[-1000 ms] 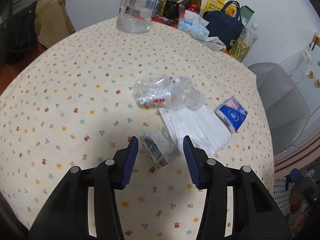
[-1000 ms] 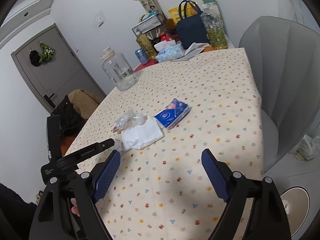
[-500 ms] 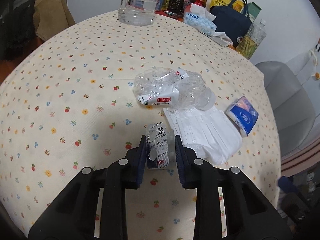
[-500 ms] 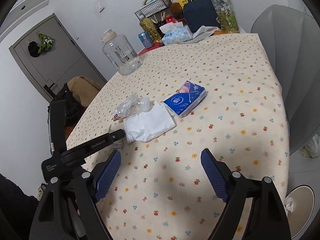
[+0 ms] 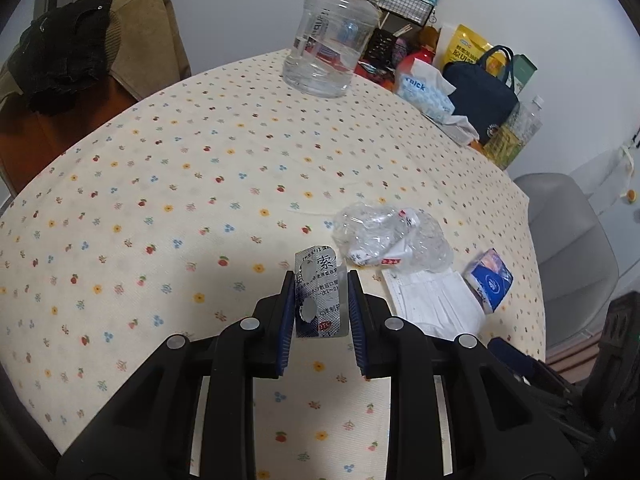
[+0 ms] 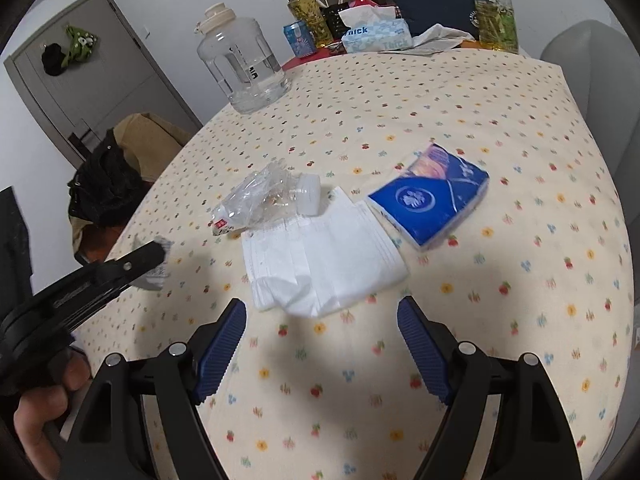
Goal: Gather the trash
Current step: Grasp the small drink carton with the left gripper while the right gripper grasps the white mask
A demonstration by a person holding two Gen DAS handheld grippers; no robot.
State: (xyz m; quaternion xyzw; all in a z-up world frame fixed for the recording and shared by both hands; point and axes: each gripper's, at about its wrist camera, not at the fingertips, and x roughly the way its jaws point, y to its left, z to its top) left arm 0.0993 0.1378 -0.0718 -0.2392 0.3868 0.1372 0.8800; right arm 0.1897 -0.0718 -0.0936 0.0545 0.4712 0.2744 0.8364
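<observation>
My left gripper [image 5: 320, 300] is shut on a silver pill blister pack [image 5: 319, 292] and holds it lifted above the flowered tablecloth [image 5: 168, 200]; it also shows in the right wrist view [image 6: 154, 258]. A crushed clear plastic bottle [image 5: 390, 240] [image 6: 268, 196], a white face mask [image 5: 434, 308] [image 6: 320, 260] and a blue tissue packet [image 5: 490, 280] [image 6: 432, 196] lie on the table. My right gripper [image 6: 322, 342] is open and empty, just in front of the mask.
A large clear water jug [image 5: 330, 36] [image 6: 242, 64] stands at the far side. A tissue box [image 5: 424, 90], dark blue bag [image 5: 484, 96], bottles and snacks crowd the back. A grey chair [image 5: 568, 256] stands on the right, a clothes-draped chair [image 5: 80, 52] on the left.
My left gripper closed on the blister pack and lifted it off the table. My right gripper moved forward and down toward the white mask, still open.
</observation>
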